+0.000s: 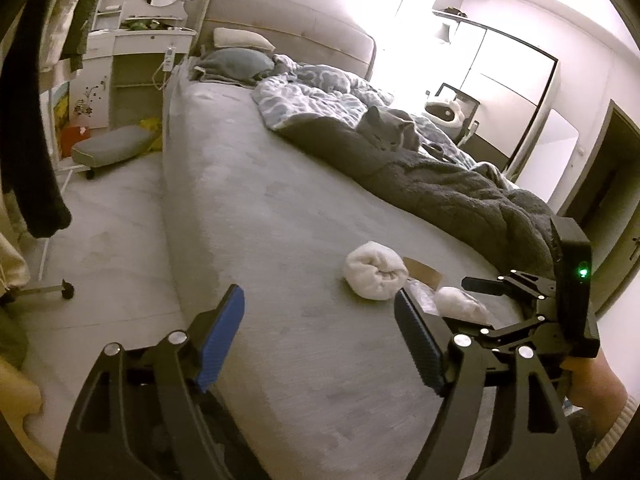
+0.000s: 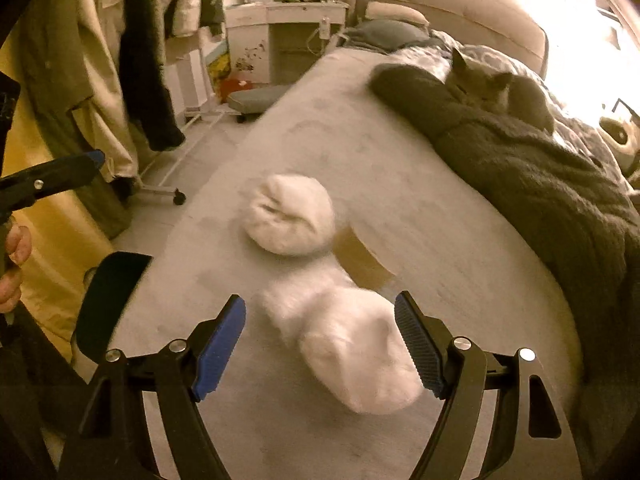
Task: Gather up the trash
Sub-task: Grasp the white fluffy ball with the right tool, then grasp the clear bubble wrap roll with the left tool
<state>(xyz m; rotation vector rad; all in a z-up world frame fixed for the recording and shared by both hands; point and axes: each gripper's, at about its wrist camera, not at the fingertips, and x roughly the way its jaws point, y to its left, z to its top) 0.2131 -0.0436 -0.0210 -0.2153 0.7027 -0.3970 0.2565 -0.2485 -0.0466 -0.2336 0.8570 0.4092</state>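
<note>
1. Fingers of the left gripper [image 1: 320,344] stand spread over bare bed [image 1: 248,216] sheet, nothing between them.
2. Right gripper [image 2: 320,346] fingers are spread too, a white wad [image 2: 360,360] lying between them, unpinched.
3. Beyond that wad lie a brown cardboard piece [image 2: 360,260] and a second white wad [image 2: 288,214].
4. Farther up the bed, a grey cat [image 2: 500,88] rests on the dark blanket [image 2: 540,188].

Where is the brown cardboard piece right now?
The brown cardboard piece lies flat on the grey bed, wedged between two white wads, the round white wad beyond it and the nearer white wad in front of the right gripper.
</note>
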